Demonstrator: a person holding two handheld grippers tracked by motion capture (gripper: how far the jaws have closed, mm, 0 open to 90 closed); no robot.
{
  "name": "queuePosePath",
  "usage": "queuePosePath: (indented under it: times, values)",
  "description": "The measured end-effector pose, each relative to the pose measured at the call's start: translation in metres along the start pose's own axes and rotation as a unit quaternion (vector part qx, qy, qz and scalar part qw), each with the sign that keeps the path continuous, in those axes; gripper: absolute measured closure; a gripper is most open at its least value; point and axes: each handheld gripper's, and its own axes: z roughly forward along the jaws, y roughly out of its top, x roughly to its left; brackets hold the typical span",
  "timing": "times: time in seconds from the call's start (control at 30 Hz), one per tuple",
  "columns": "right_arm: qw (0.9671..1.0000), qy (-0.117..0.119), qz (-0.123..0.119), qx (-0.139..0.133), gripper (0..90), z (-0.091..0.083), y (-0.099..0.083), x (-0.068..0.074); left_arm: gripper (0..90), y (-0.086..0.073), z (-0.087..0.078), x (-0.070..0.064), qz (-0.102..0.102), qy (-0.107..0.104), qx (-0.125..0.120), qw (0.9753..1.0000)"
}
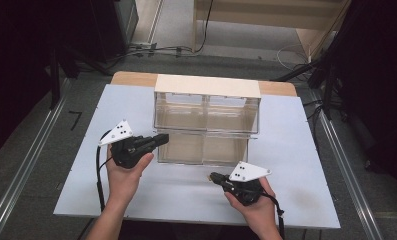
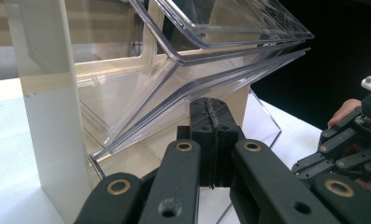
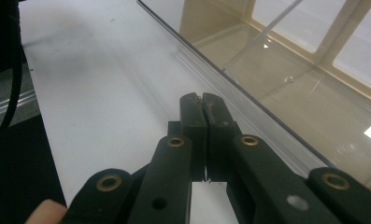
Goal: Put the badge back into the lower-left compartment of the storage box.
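Note:
A clear plastic bin cabinet (image 1: 206,107) with a cream frame stands mid-table, its lower bins (image 1: 203,147) tilted out toward me. My left gripper (image 1: 163,138) points right at the lower bin's left end, jaws pressed together on nothing. In the left gripper view its tips (image 2: 213,105) sit just under the tilted clear bin's rim (image 2: 230,70), beside the cream side wall (image 2: 47,116). My right gripper (image 1: 212,176) lies low on the table in front of the lower bin, shut and empty. Its tips (image 3: 203,99) almost touch the clear bin front (image 3: 286,93).
The white tabletop (image 1: 296,190) has bare room left, right and in front of the cabinet. The right gripper (image 2: 351,149) shows at the right edge of the left gripper view. A black cable (image 3: 15,56) hangs near the table's edge. Dark curtains and floor cables surround the table.

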Motion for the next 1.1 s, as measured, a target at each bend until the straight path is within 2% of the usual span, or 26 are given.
queuePosePath:
  times: [1.1]
  values:
    - [0.9995, -0.001, -0.002, -0.033, 86.4, 0.004, 0.02, 0.006, 90.0, 0.0, 0.001, 0.0, 0.0, -0.001, -0.001, 1.0]
